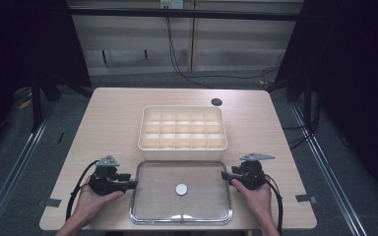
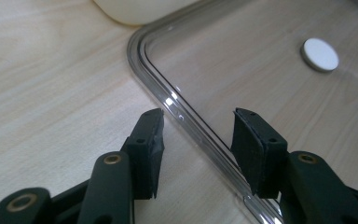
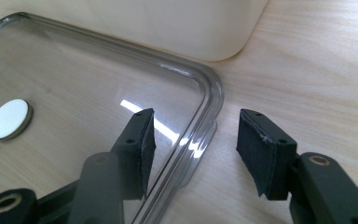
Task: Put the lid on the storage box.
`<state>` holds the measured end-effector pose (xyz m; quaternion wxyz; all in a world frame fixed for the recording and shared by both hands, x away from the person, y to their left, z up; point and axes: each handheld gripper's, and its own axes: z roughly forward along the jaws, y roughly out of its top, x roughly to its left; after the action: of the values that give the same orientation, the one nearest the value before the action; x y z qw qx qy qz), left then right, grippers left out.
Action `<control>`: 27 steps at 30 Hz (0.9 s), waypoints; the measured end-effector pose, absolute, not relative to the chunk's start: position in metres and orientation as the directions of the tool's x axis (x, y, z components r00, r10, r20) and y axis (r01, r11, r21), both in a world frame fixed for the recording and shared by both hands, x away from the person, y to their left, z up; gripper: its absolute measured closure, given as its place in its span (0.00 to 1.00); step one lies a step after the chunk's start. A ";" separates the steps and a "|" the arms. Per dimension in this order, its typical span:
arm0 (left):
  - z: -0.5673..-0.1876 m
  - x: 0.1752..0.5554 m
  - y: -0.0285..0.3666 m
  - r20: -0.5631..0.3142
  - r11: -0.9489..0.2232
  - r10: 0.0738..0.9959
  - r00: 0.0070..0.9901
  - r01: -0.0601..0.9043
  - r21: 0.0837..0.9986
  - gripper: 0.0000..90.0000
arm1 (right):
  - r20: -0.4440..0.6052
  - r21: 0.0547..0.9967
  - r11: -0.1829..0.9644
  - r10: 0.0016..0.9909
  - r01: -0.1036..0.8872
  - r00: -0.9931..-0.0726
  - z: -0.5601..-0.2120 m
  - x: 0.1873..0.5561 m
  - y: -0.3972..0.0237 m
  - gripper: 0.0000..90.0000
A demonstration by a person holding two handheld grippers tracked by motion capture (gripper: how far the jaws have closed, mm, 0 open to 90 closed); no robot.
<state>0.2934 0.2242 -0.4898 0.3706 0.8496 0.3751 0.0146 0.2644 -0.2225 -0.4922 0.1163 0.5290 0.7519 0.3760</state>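
A clear plastic lid lies flat on the table near the front edge, with a white round disc at its middle. My left gripper is at the lid's left rim. In the left gripper view the jaws stand apart with the rim running between them, and the pads are not pressing on it. My right gripper is at the right rim. Its jaws also straddle the lid's edge, with a gap on both sides. The disc lies farther in.
A cream box divided into several compartments stands just behind the lid, close to its far edge. A dark round hole sits in the wooden table at the back right. Cables trail from both grippers toward the table's front.
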 end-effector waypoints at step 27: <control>-0.491 0.288 0.213 -0.258 -0.491 0.610 0.749 0.613 0.619 0.71 | 0.203 0.680 0.152 0.901 0.718 -0.383 -0.499 0.258 -0.211 0.54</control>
<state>0.2877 0.2132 -0.4913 0.3595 0.8633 0.3542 -0.0018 0.2583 -0.2113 -0.4993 0.1265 0.5408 0.7483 0.3628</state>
